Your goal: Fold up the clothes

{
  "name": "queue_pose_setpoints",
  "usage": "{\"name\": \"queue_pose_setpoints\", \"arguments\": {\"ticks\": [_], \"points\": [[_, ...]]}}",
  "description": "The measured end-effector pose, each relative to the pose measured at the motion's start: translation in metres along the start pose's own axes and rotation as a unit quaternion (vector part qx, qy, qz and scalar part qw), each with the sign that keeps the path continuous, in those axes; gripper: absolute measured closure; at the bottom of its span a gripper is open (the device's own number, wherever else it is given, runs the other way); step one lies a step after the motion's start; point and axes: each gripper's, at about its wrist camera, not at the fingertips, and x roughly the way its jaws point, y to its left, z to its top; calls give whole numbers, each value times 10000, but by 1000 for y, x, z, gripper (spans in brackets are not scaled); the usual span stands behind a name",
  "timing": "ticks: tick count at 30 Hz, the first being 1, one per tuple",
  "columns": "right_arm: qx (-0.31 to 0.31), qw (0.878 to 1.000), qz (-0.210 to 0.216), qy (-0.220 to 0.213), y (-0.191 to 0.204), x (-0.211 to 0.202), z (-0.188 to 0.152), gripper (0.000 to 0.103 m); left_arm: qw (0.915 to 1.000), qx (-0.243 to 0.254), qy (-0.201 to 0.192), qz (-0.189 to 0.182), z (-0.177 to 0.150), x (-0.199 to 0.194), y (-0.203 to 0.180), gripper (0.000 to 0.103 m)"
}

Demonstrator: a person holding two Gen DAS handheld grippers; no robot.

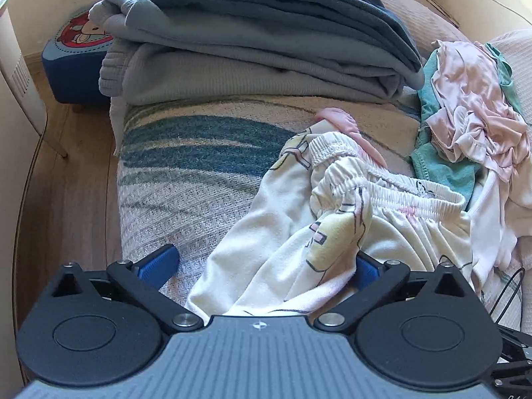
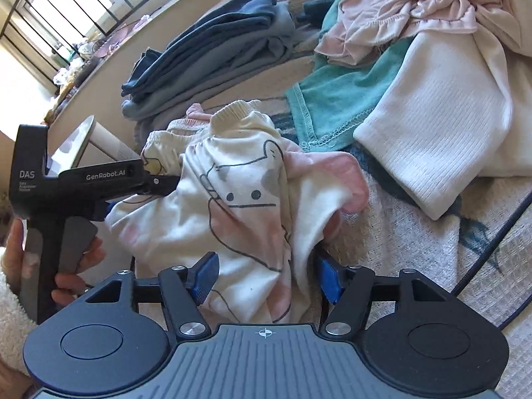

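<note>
A crumpled white garment (image 1: 286, 252) with a cartoon print, pink patches and an elastic waistband lies on the woven cover. My left gripper (image 1: 262, 262) stands wide open over its near end. The cloth drapes against the right pad, while the left pad (image 1: 159, 262) rests clear on the cover. In the right wrist view the same garment (image 2: 239, 199) runs between the blue pads of my right gripper (image 2: 266, 276), which stand apart without pinching it. A hand (image 2: 66, 259) holds the left tool's black handle (image 2: 43, 199) at the garment's far left side.
A folded stack of grey and dark blue clothes (image 1: 249, 43) sits behind the garment. Unfolded pink, teal and white ribbed clothes (image 2: 432, 116) are piled to the right. The cream cover with blue leaves (image 1: 183, 173) drops off at the left to a wood floor, where a blue stool (image 1: 73, 63) stands. A black cable (image 2: 492, 249) crosses the cover.
</note>
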Motion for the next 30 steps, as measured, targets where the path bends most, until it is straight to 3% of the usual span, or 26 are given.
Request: {"name": "queue_pose_setpoints", "arguments": {"ticks": [4,8,13,14,16,18,21,30], "points": [[-65,10000,-54,17,4,4,1,40,9998,-80,-7,208,0,-2,-7,0],[-132,9999,-81,2,7,2,1,49,9997,-148,-40,193,-2,-9,-8,3],[-162,9998,57,69,5,8,2,63,9997,33,-158,172,-6,-19,-17,32],[-189,9998,22,58,4,9,3,70,9996,81,-187,184,-7,-20,-20,34],[-235,9997,-60,24,4,11,5,84,9993,151,-259,220,-8,-24,-24,56],[-374,9993,-85,-17,5,7,7,96,9991,169,-352,157,-10,-31,-27,70],[-544,9984,-6,-166,10,-4,9,97,9990,133,-420,49,-9,-41,-30,86],[-885,9927,165,-805,30,-42,29,97,9962,223,-846,37,2,-90,-45,89]]}}
